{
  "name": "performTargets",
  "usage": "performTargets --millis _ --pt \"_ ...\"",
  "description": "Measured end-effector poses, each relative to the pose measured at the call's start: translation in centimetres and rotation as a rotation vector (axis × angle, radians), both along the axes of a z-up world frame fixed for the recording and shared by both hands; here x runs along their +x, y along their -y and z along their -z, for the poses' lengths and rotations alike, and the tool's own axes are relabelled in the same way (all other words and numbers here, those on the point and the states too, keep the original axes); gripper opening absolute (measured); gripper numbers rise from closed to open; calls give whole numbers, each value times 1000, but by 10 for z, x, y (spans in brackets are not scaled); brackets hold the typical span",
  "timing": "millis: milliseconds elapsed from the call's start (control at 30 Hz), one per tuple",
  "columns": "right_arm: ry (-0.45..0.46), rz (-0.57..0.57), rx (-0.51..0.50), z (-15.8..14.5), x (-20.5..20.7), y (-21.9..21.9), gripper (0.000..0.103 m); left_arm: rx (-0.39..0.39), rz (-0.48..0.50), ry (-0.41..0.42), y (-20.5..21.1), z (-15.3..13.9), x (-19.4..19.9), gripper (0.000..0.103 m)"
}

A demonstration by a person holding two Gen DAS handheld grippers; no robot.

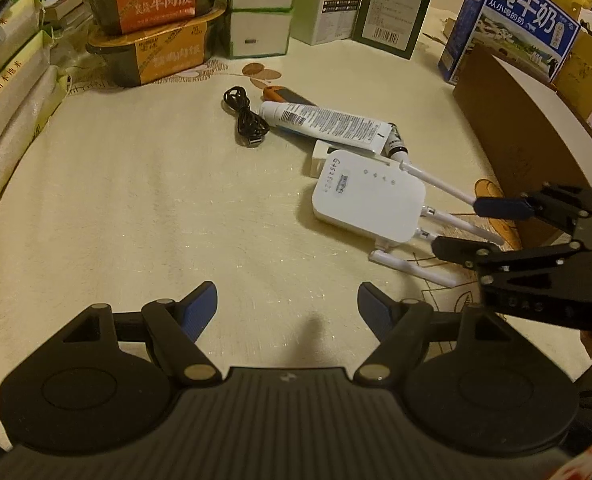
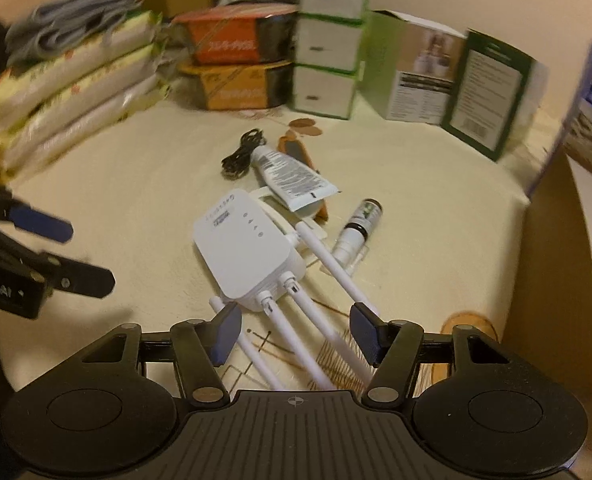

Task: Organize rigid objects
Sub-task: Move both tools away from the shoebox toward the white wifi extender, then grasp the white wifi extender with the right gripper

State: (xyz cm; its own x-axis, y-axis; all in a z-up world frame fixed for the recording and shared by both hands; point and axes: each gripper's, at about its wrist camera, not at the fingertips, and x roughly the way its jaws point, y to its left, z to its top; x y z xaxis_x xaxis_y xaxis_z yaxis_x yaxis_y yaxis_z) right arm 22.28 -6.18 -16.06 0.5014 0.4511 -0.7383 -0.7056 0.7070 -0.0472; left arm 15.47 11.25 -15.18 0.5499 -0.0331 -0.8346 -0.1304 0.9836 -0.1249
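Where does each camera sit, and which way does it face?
Left wrist: on the left tool, angled down at the table; its open fingers show, the right tool enters beside the white router.
Right wrist: on the right tool, angled down over the router's antennas; the left tool shows at the picture's left.
Shared: router, tube, black cable, stacked boxes.

dim warm light; fisheye warp; right view motion-blurred.

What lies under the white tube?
Under the white tube: an orange-edged flat tool and a white flat piece beside the router. Their covered parts stay hidden.
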Motion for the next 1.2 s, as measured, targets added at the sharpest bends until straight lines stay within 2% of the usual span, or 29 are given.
performTargets --millis 133,200,267,433,533,700,900,967,1033,1100,1200 --pt "27 -50 -56 13 5 -9 52 0 1 -11 -1 4 2 74" --pt "33 -81 -85 19 4 -11 40 1 -2 -13 -1 5 2 74" --pt "58 -104 -115 23 -1 -11 35 2 -4 -14 -2 5 1 74" --pt "45 -111 -91 21 -15 -1 28 6 -10 -17 -2 4 0 74" --pt "5 -62 -66 18 -25 9 25 6 -6 -14 0 3 -2 74" --pt "-127 77 13 11 -44 31 23 3 6 -9 5 1 -6 74" --pt "-215 119 62 -3 -61 44 23 0 24 -7 13 1 -10 74" --pt "-214 143 73 -8 -64 47 25 -2 27 -4 14 0 -10 74" --pt "-197 149 87 -16 -65 46 32 -1 29 1 14 -1 -10 74" --pt "-158 142 98 -24 -64 41 51 -1 27 2 13 -2 -9 74" --pt "-95 118 85 -29 -61 28 59 -5 21 2 11 -1 -7 74"
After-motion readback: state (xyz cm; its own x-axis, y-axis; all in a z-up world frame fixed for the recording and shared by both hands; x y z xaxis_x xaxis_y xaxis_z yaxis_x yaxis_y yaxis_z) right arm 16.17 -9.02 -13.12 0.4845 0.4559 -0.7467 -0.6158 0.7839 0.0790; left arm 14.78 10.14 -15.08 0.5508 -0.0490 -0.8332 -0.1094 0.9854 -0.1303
